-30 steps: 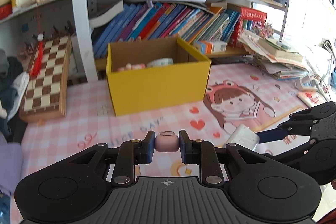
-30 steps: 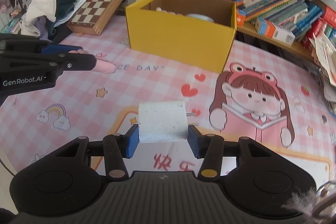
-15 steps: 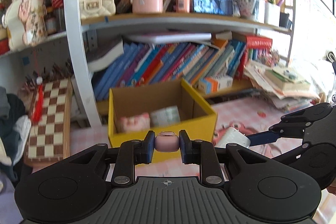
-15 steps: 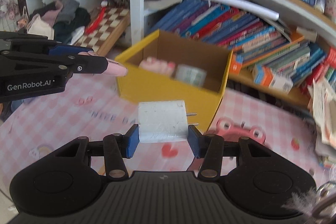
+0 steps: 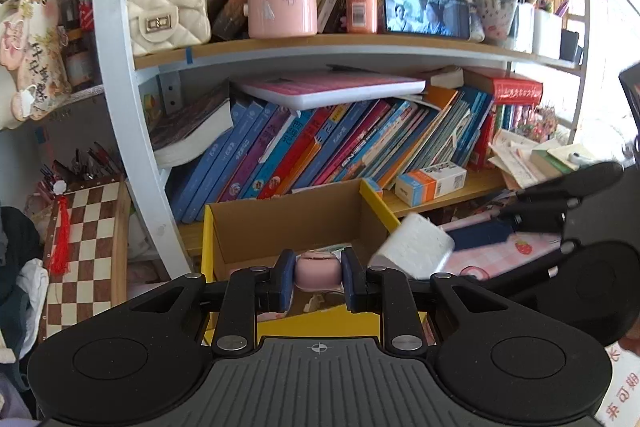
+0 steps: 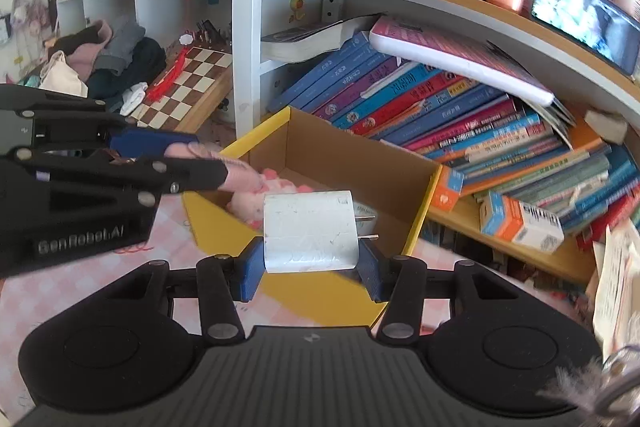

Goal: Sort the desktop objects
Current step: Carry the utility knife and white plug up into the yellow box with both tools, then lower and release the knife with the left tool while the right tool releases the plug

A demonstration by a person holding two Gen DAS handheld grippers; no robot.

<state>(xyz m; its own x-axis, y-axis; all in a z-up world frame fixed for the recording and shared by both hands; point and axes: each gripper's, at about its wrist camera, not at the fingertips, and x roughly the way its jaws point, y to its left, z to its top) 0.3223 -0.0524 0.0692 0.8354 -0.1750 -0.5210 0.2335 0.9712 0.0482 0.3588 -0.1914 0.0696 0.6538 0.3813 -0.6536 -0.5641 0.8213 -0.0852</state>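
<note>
My left gripper (image 5: 316,277) is shut on a small pink rounded case (image 5: 317,269) and holds it over the open yellow cardboard box (image 5: 288,223). My right gripper (image 6: 310,263) is shut on a white wall charger (image 6: 310,231) with two prongs, held above the near rim of the same box (image 6: 420,223). The charger also shows in the left wrist view (image 5: 412,245), at the box's right wall. The left gripper (image 6: 224,171) with the pink case shows in the right wrist view, over the box's left side. A pink plush thing (image 6: 248,203) lies inside the box.
A bookshelf with leaning books (image 5: 360,143) stands right behind the box. A chessboard (image 5: 84,247) leans at the left beside a pile of clothes (image 6: 100,55). An orange and white carton (image 5: 430,183) lies on the low shelf. The pink checked mat (image 6: 80,287) covers the desk.
Both grippers have risen and moved forward with their objects, from above the mat to over the yellow box. The box now lies just under the fingertips.
</note>
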